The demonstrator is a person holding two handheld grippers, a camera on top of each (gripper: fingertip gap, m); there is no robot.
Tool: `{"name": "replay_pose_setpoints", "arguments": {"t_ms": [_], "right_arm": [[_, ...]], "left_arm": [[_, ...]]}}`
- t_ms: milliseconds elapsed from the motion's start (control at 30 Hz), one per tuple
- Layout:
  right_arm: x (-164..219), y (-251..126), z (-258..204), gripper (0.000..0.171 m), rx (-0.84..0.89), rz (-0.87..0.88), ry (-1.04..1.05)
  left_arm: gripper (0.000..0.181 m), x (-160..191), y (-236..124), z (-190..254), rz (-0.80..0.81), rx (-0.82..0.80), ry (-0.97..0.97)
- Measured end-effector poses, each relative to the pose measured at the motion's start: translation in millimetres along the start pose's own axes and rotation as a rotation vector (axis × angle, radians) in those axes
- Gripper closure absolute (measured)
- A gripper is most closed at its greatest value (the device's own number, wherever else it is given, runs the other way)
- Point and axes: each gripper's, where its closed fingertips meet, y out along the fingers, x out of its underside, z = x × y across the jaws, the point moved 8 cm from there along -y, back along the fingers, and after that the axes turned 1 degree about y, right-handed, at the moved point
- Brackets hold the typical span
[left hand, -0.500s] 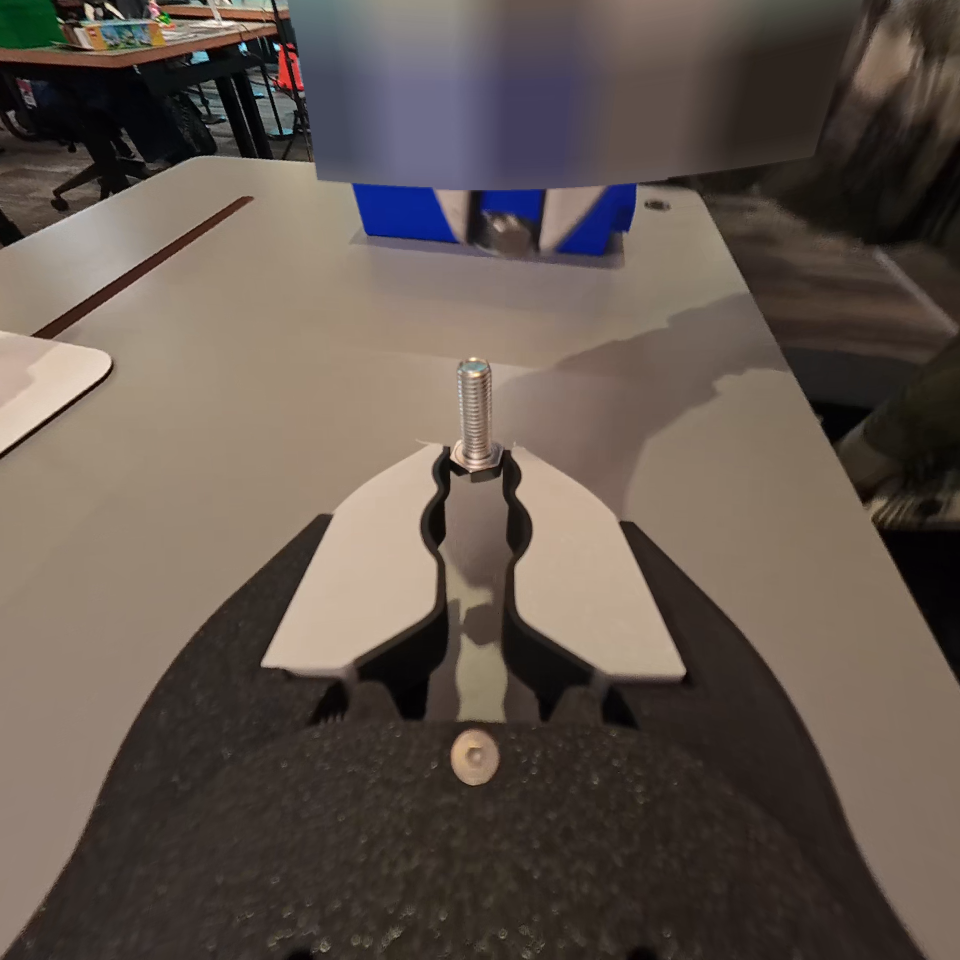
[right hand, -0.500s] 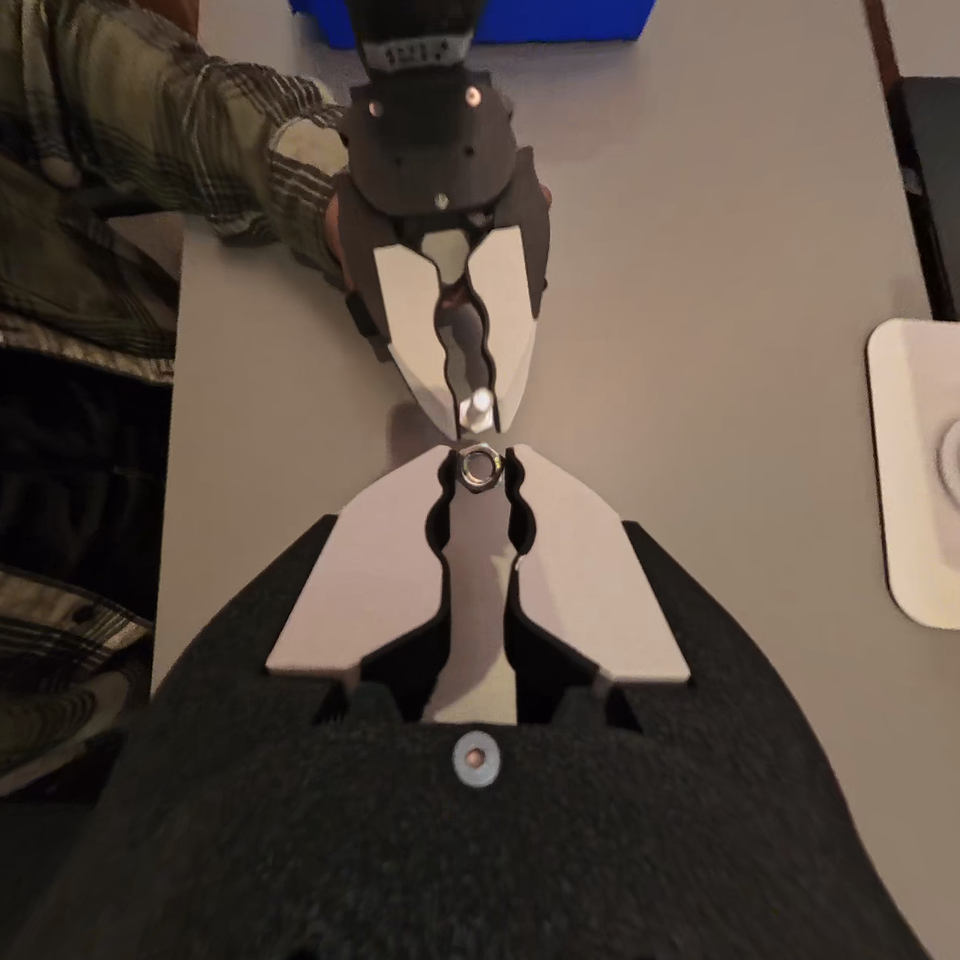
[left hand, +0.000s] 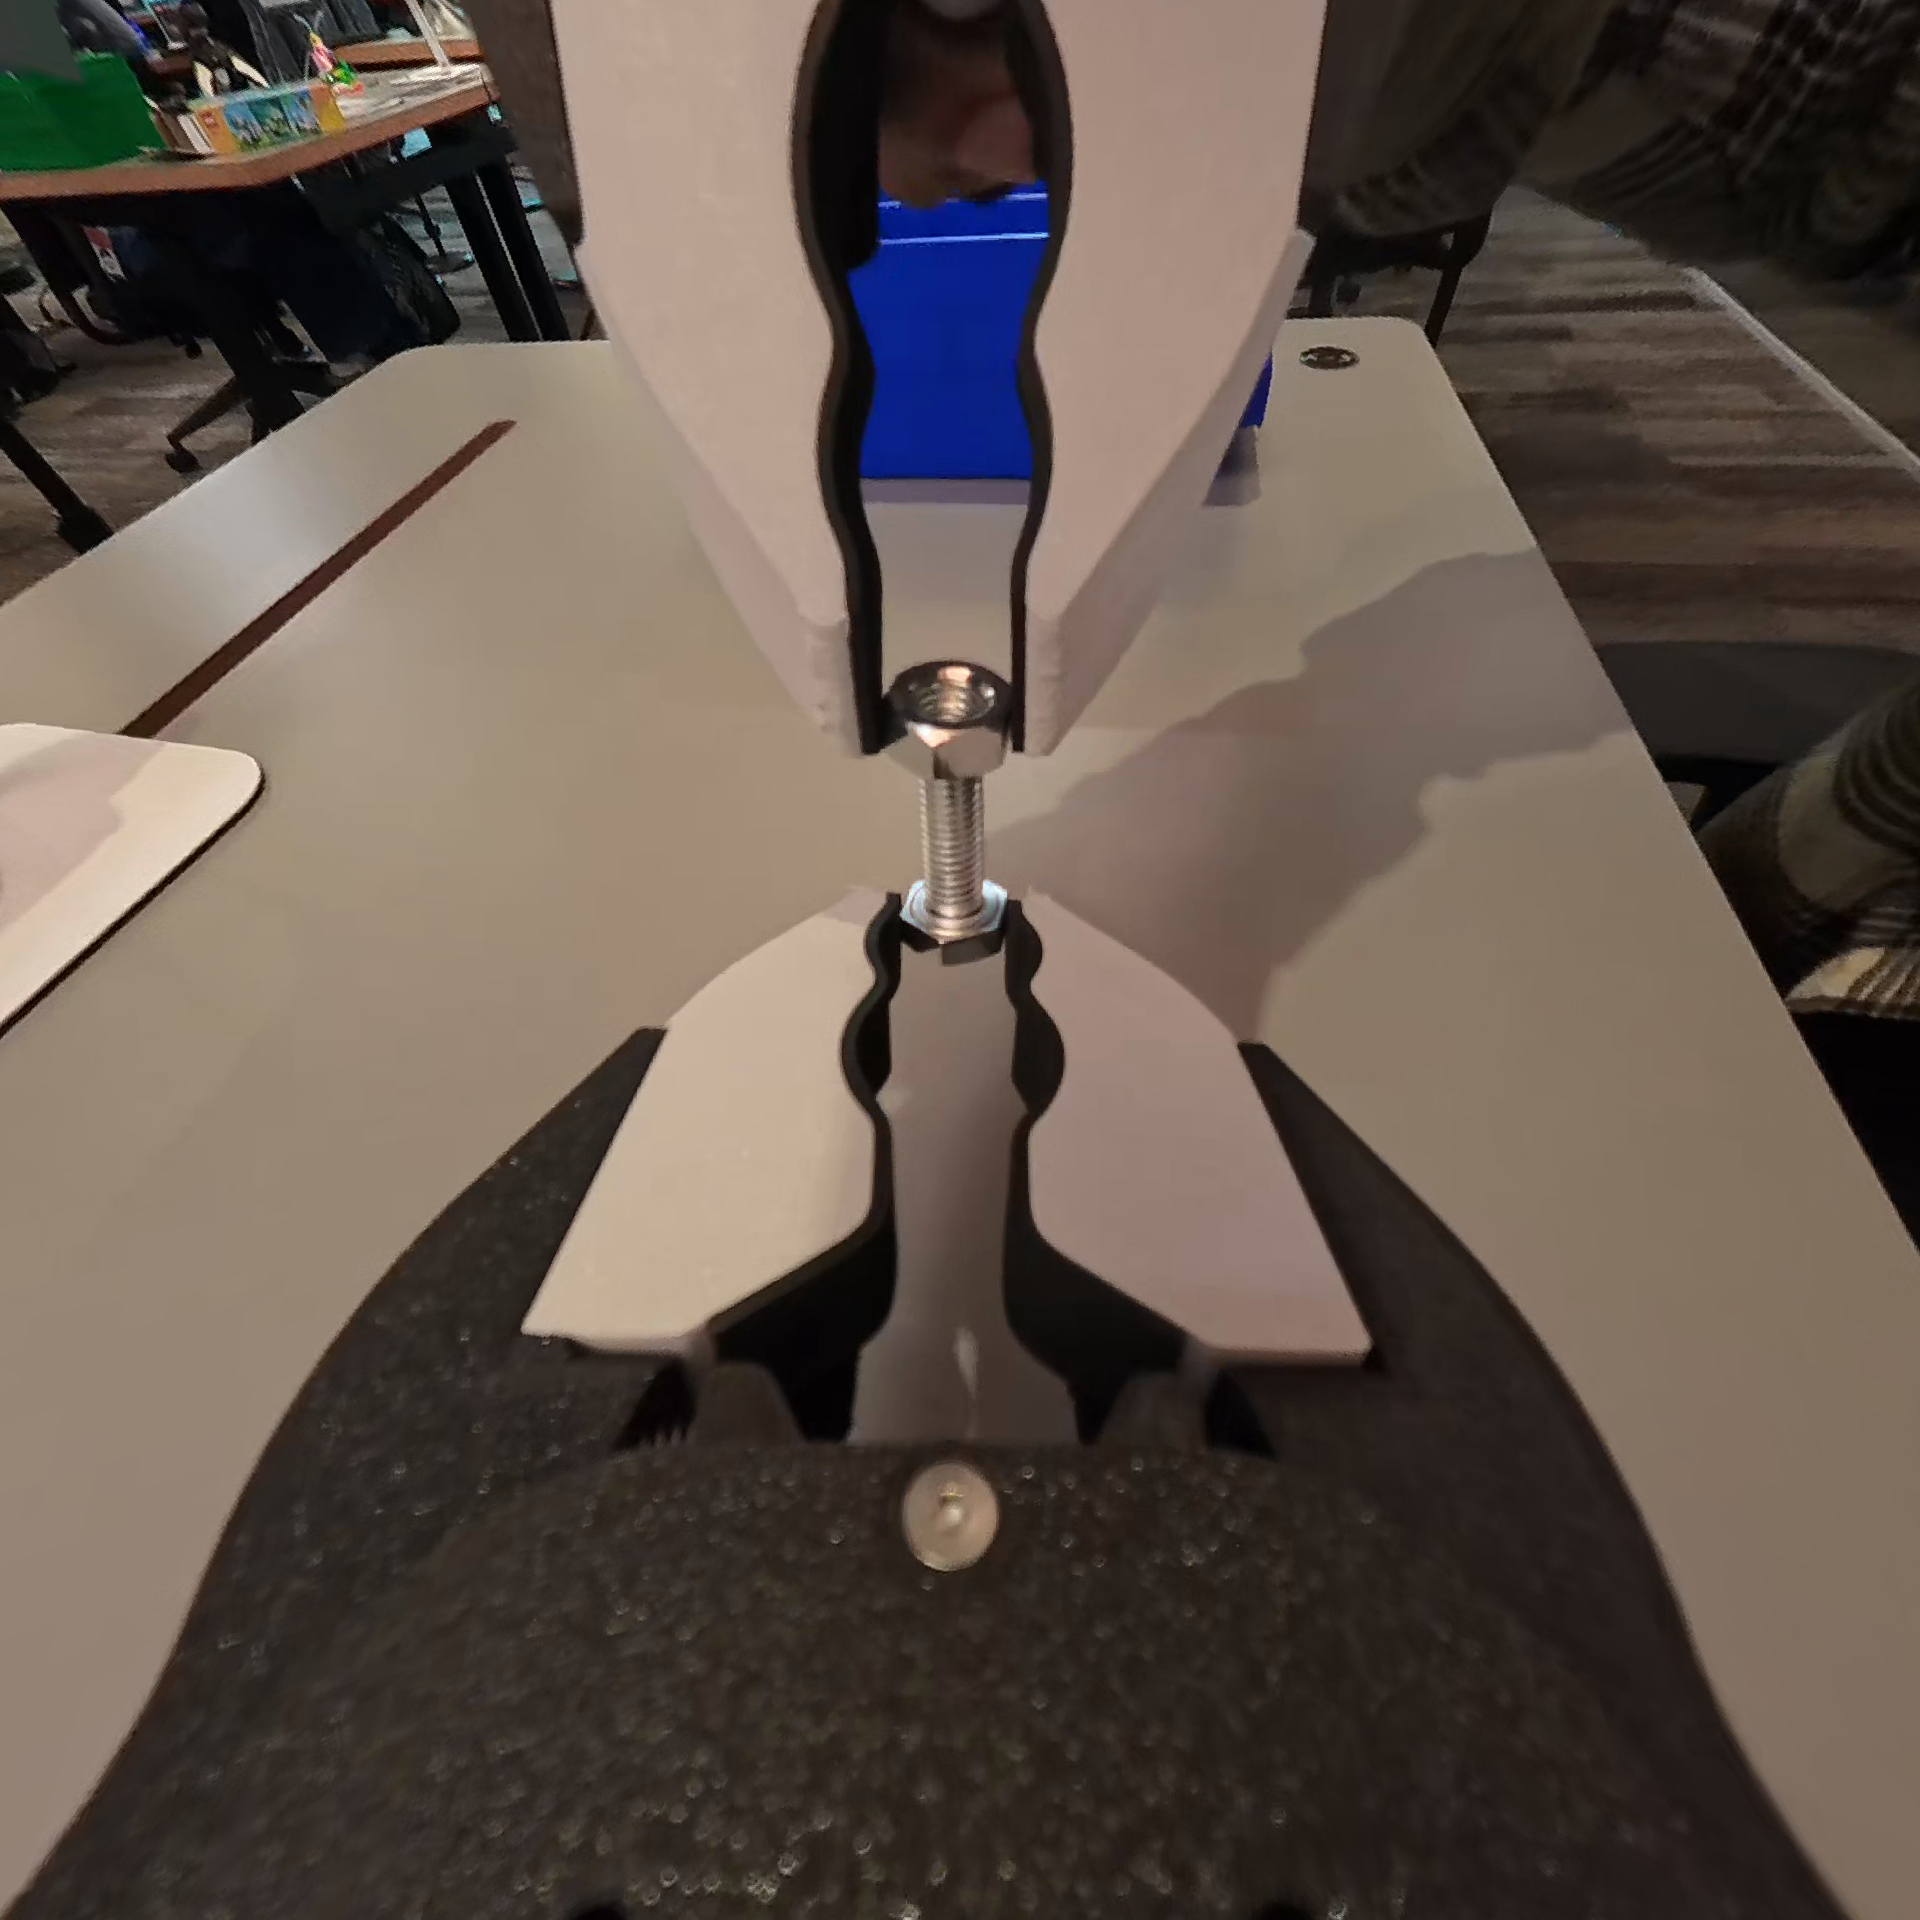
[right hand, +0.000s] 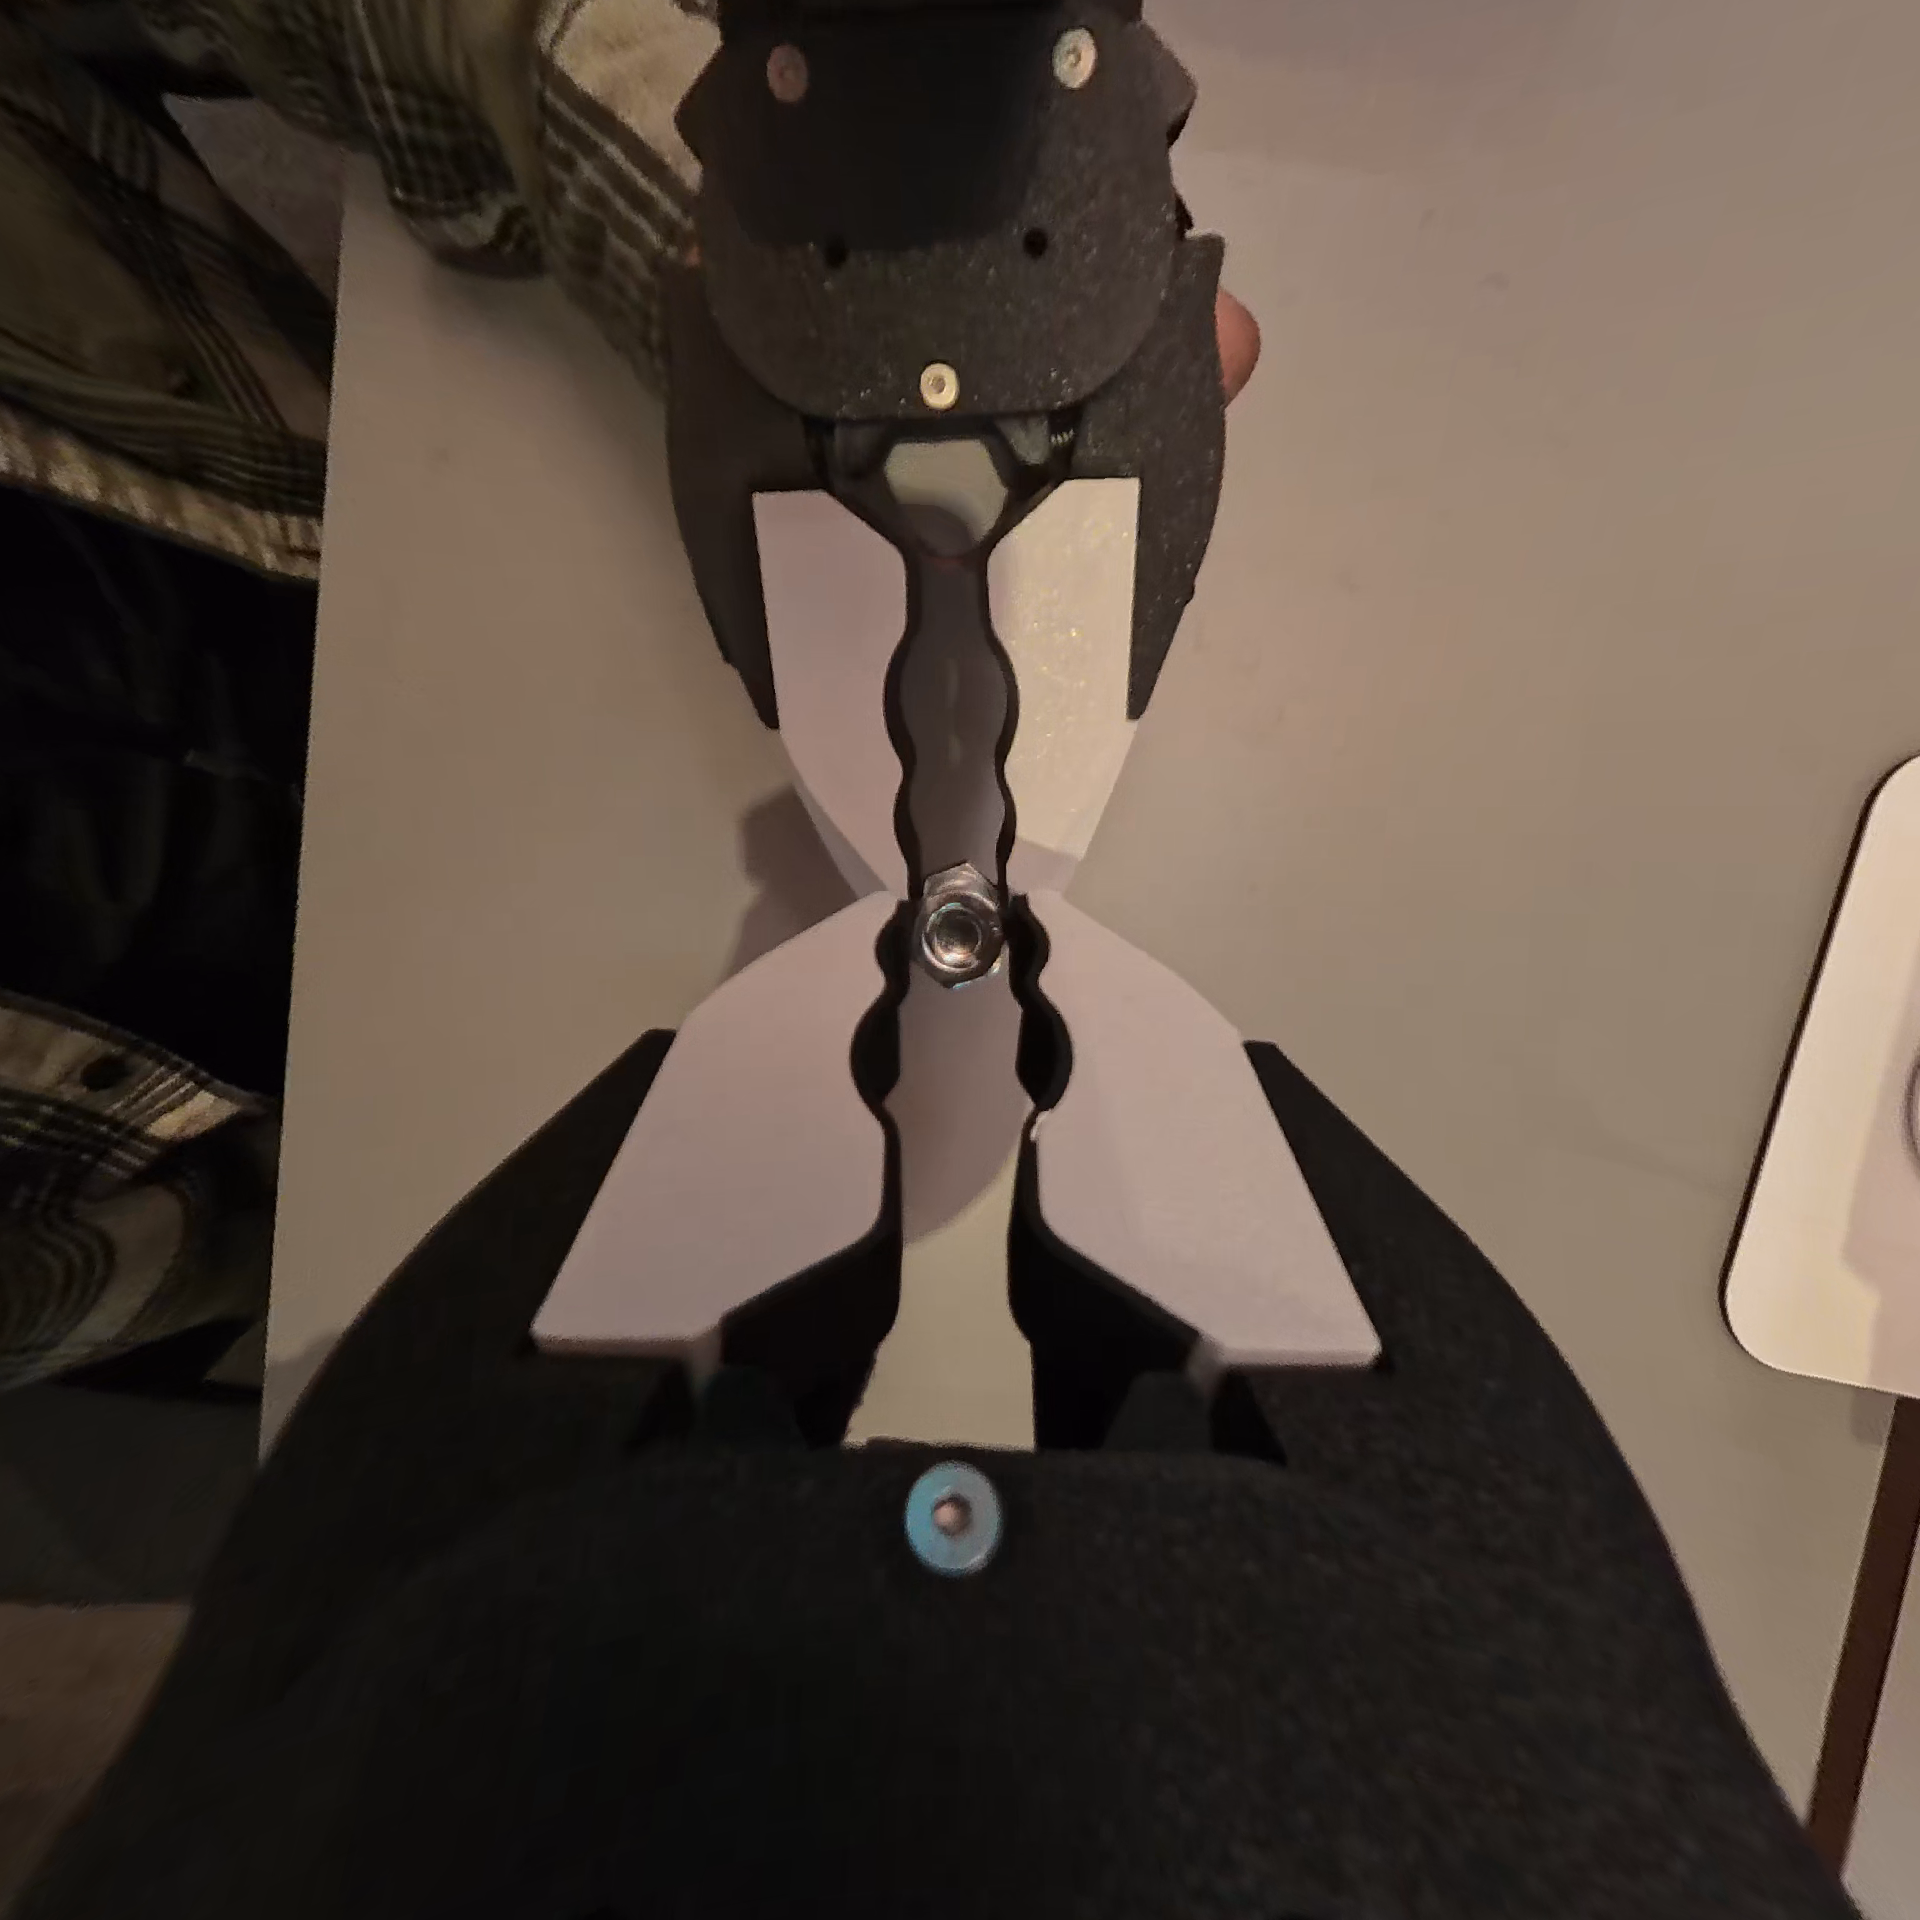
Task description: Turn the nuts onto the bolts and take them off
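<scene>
In the left wrist view my left gripper [left hand: 951,920] is shut on the hex head of a silver bolt [left hand: 951,831] and holds it upright above the grey table [left hand: 520,831]. My right gripper [left hand: 948,732] reaches down from above, shut on a silver nut [left hand: 948,717]. The nut sits at the top end of the bolt's thread. In the right wrist view my right gripper [right hand: 954,940] holds the nut [right hand: 928,961], seen end-on. The left gripper [right hand: 951,883] faces it tip to tip, and most of the bolt is hidden behind the nut.
A blue bin [left hand: 951,343] stands at the table's far end. A white mat [left hand: 104,831] lies to the left, and it also shows in the right wrist view [right hand: 1829,1091]. A person's plaid sleeve [right hand: 208,260] and the table edge are close by. My hands' fingertips stand some 4 cm from each other.
My right gripper has come in from near the blue bin and brought the nut onto the top of the bolt. The left gripper still holds the bolt upright.
</scene>
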Motion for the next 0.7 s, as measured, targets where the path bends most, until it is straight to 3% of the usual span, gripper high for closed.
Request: {"name": "replay_pose_setpoints", "arguments": {"t_ms": [200, 433, 700], "right_arm": [[5, 0, 1, 0.154, -0.003, 0.049, 0.084], [6, -3, 1, 0.154, 0.131, 0.155, 0.235], [13, -6, -3, 0.154, 0.167, 0.383, 0.192]], "left_arm": [[0.163, 0, 1, 1, -0.006, -0.039, 0.025], [0.163, -3, -4, -3, 0.024, -0.11, 0.013], [0.163, -8, -10, -4, 0.086, -0.121, 0.017]]}}
